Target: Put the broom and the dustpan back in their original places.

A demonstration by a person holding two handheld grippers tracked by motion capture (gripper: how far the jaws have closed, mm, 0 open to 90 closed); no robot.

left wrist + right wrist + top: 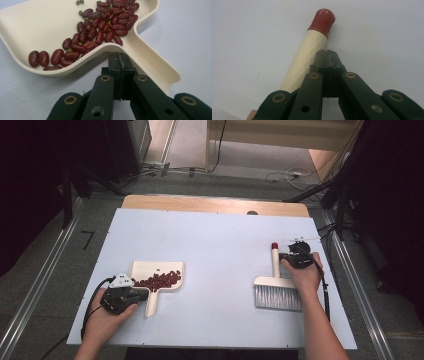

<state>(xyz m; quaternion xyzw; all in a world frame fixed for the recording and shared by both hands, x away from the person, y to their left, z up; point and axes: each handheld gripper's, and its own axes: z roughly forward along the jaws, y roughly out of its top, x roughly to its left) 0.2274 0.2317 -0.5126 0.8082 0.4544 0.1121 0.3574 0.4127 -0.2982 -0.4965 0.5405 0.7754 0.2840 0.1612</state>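
Note:
A cream dustpan (165, 269) lies at the table's left with dark red beans (160, 280) heaped in it, among them a few small green ones (79, 2). My left gripper (145, 294) is shut with nothing between its jaws. Its tips (120, 56) sit against the pan's rim, where the handle (155, 67) begins. At the right lies a hand brush (278, 294) with grey bristles, a cream handle (305, 60) and a red cap (322, 20). My right gripper (282, 256) is shut on nothing, and its tips (327, 53) rest just beside the brush handle.
The pale blue sheet (215, 245) covers the table, with a strip of bare wood (215, 204) along the far edge. Metal rails (35, 285) run down both sides. Cables (285, 175) lie on the floor beyond the table.

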